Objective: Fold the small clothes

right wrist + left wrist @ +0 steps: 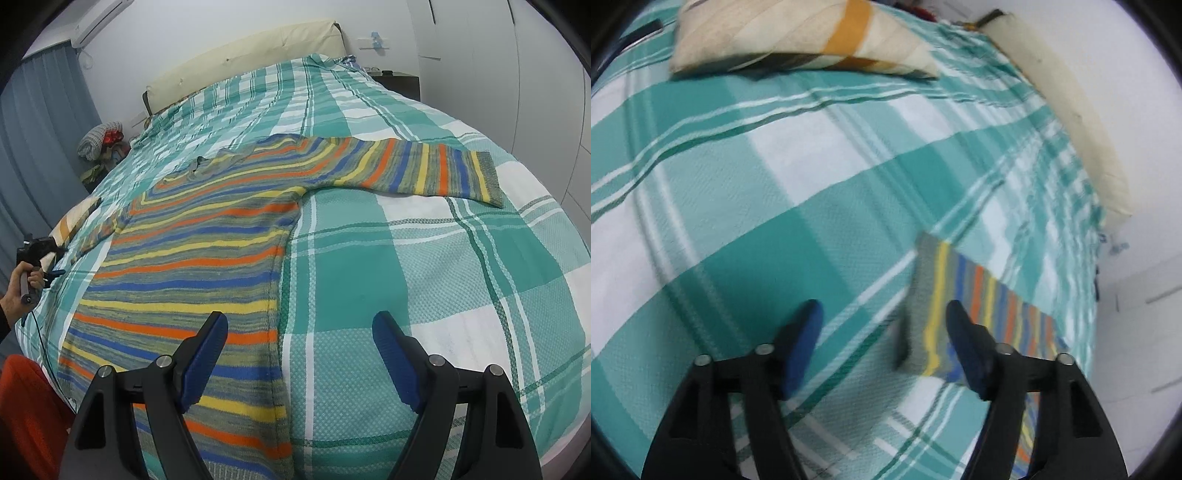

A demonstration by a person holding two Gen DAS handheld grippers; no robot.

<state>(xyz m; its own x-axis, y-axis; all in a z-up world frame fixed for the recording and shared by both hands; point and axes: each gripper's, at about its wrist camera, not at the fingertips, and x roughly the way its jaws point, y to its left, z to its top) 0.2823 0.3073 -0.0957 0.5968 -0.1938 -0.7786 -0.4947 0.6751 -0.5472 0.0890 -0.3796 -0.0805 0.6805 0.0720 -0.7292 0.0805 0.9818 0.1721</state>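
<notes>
a: where's the striped sweater (192, 251) lying?

b: flat on the green-and-white plaid bedspread (424, 258), in the right wrist view. its long axis runs from the hem at 6 o'clock up to the neckline at about 11 o'clock, so the collar points toward the cream headboard (240, 62)

a: and the sleeves?

b: one sleeve (417, 168) stretches straight out toward 3 o'clock, its grey cuff at the far end. the other goes off toward 9 o'clock, and its cuff end (945, 306) shows in the left wrist view, running from 12 down toward 5 o'clock

a: the right gripper (299, 354)?

b: jaws spread wide, nothing between them. it hangs over the sweater's side seam near the hem; the blue pad (207, 358) on the 9 o'clock side sits over the knit, the other over bare bedspread

a: the left gripper (882, 343)?

b: also parted and empty, the sleeve cuff between the fingers and under the 3 o'clock one. that view is blurred. a striped cream pillow (798, 37) lies at 12 o'clock there

a: anything else?

b: in the right view the left hand (22, 284) grips its tool's handle at 9 o'clock, beside a blue curtain (40, 155)
</notes>
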